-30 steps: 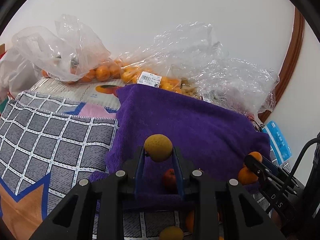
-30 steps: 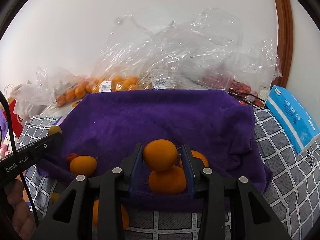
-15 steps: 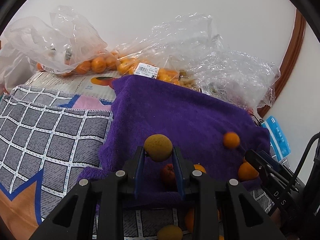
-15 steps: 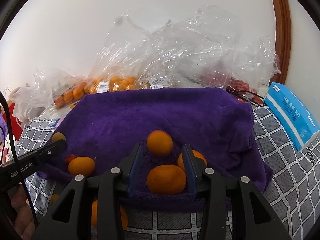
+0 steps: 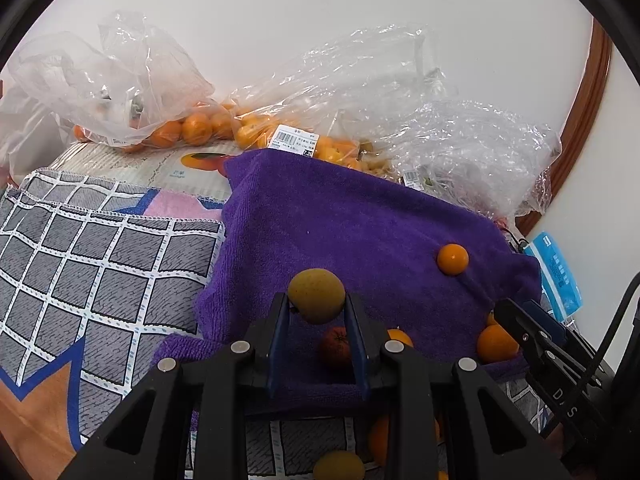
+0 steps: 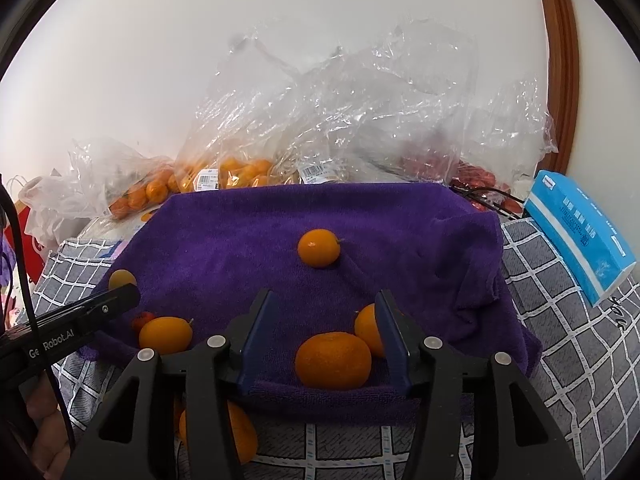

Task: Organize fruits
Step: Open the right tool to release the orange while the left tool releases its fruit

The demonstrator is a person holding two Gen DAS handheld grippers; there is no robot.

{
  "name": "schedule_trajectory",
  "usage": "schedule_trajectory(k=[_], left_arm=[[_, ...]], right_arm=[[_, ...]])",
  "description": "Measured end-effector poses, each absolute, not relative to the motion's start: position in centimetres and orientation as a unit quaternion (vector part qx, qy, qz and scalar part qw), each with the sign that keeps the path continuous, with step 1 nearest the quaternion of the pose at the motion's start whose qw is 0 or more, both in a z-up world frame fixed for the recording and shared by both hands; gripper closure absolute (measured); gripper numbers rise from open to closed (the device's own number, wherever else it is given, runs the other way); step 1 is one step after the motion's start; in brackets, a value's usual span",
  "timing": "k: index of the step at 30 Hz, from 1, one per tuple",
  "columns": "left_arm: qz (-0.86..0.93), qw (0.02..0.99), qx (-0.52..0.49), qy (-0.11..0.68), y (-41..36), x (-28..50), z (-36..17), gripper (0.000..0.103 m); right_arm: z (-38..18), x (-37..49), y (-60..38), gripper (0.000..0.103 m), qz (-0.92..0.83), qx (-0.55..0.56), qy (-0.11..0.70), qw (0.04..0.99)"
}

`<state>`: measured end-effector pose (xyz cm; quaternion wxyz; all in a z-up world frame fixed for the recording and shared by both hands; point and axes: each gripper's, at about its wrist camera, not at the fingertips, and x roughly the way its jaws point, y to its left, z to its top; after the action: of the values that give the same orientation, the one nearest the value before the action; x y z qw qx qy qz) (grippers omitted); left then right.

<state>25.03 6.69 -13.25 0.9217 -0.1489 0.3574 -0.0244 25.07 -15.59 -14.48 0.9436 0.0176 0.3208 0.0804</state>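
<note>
2 tools work over a purple towel [image 6: 400,240]: the right tool [image 6: 324,316], its jaws just opening and empty, leaves 1 orange [image 6: 319,253] resting free mid-towel, while the left tool [image 5: 317,312] stays clamped on a yellow-green fruit [image 5: 316,295]. Placing appears under way; next, that fruit likely needs setting down near matching pieces.
</note>
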Motion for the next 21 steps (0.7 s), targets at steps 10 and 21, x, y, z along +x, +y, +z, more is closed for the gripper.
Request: schedule_trajectory(k=[10, 21], left_arm=[[-0.031, 0.926, -0.157, 0.342, 6.8, 24.5, -12.9, 0.059], [-0.025, 0.928, -0.162, 0.334, 6.9, 23.7, -12.5, 0.054]], right_arm=[[-14.2, 24.7, -15.6, 0.043, 0.079, 0.011, 0.309, 0.948], [-13.9, 24.1, -15.5, 0.041, 0.076, 0.004, 0.296, 0.952]])
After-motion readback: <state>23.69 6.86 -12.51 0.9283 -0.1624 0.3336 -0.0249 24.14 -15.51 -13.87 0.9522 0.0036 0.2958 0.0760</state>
